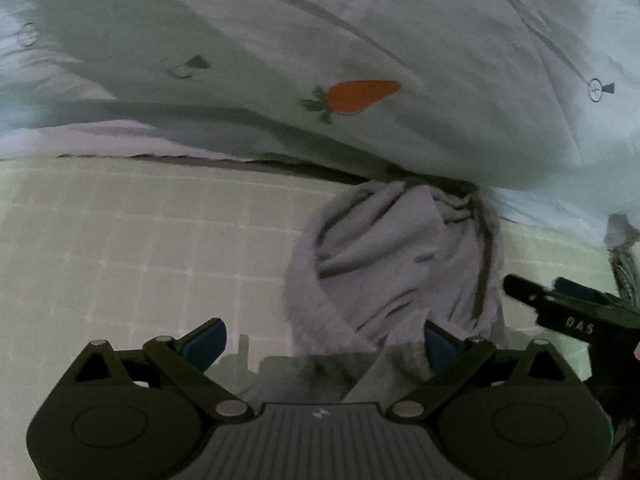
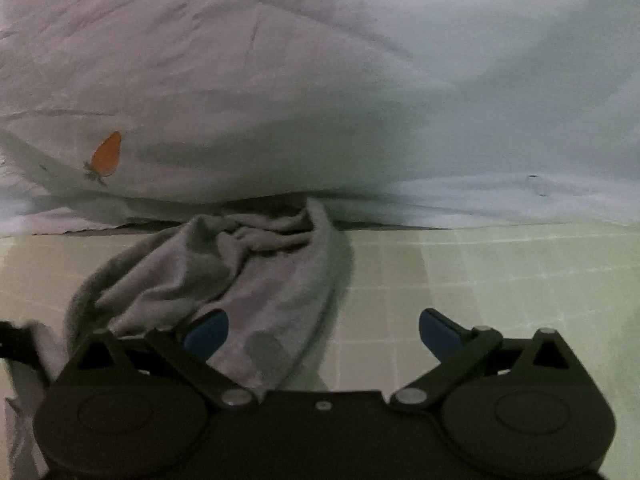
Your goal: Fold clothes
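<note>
Both tools spread wide, nothing gripped. Left tool (image 1: 322, 340) and right tool (image 2: 324, 330) hover low over the checked sheet (image 1: 140, 240). Grey garment (image 1: 396, 260) lies crumpled on the sheet, far end tucked under the edge of the white duvet (image 1: 360, 20) w/ carrot print (image 1: 360, 96).

Risks (est.):
- Pinching sheet along w/ garment; cause: soft, bunched fabric, no clear edge.
- Dragging duvet; cause: garment end trapped beneath it.
- Tool-to-tool contact; cause: both close to same heap.

Obstruction: duvet blocks far side. Cables (image 1: 624, 268) at right edge, near the right tool.
</note>
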The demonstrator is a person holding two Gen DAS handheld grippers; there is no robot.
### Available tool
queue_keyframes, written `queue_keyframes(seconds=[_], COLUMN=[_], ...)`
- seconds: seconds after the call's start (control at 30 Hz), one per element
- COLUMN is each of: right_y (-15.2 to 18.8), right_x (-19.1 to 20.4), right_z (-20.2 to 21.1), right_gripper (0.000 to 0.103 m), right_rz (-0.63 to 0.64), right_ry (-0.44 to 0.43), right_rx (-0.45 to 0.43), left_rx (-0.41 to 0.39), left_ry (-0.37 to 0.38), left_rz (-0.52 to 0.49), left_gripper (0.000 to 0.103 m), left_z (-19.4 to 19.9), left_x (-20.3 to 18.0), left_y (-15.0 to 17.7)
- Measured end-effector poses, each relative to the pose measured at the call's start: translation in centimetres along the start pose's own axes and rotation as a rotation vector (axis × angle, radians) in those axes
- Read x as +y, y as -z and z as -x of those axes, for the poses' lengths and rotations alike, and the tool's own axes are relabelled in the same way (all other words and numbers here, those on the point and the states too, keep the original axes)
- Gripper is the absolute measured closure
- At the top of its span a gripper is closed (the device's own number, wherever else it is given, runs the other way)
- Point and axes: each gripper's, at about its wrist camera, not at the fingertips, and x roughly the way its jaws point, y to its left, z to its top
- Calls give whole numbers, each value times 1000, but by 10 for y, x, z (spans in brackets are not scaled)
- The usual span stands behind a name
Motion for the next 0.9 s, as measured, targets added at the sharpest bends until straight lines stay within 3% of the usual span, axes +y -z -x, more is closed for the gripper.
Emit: queue_keyframes(seconds=[0.1, 0.33, 0.47, 0.67, 0.77, 0.9], right_y=[12, 59, 89, 135, 142, 140], right_x=[6, 11, 13, 16, 18, 22], right_z=[1, 43, 74, 111, 127, 142], right_gripper=[0, 0, 0, 0, 0, 1], right_rz=[38, 42, 61, 73, 48, -2], right_ry=[-54, -10, 34, 65, 83, 76], right_rx=[46, 110, 141, 179, 164, 102], left_rx=[15, 67, 139, 268, 241, 133], left_ry=[15, -31, -98, -151, -147, -142], left_rz=[-1, 15, -39, -44, -13, 24], left_gripper=[4, 4, 4, 4, 4, 4], left_z=[-1, 31, 53, 78, 97, 112], left_x=[2, 19, 22, 33, 35, 33], left_y=[9, 50, 93, 164, 177, 162])
